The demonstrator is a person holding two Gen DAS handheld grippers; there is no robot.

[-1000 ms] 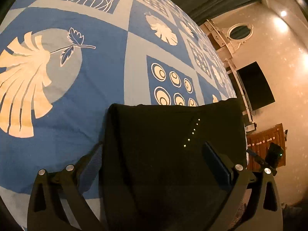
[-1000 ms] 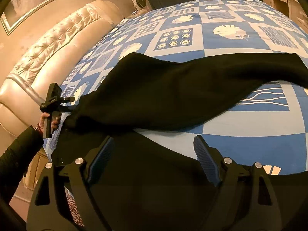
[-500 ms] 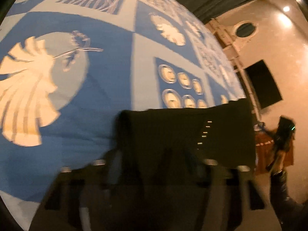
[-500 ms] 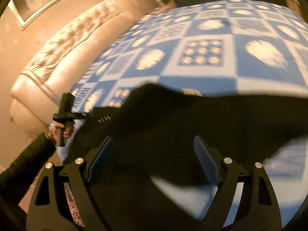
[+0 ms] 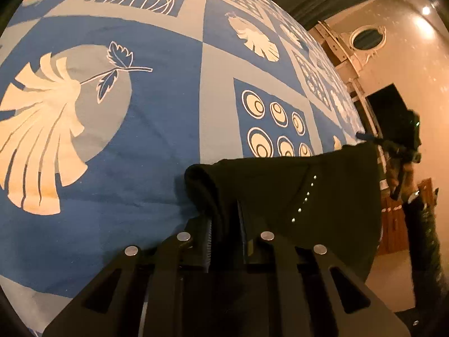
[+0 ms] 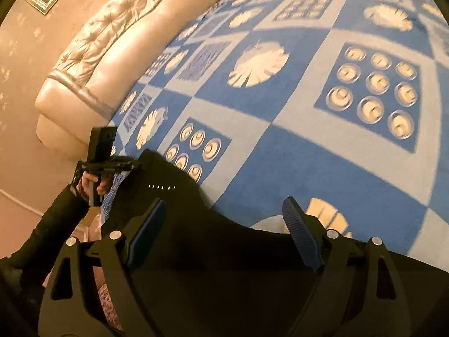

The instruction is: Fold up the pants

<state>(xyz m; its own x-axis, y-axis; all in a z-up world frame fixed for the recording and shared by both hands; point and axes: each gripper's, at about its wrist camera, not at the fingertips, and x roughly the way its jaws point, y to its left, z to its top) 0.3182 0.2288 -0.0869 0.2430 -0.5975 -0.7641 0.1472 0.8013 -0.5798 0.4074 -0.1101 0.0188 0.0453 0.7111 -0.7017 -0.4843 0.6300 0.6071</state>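
the bed fills most of the room, under a blue and pale cover printed with leaves and rings. a cream tufted headboard curves behind it. black pants lie at the near edge of the bed, the dark cloth spreading along that edge with a short row of small bright studs on it. the left gripper is closing, its jaws narrow, and a rolled fold of the pants is pinched between them. the right gripper hangs wide above the pants, its pads not touching the cloth. a hand in a dark sleeve holds the left gripper's handle.
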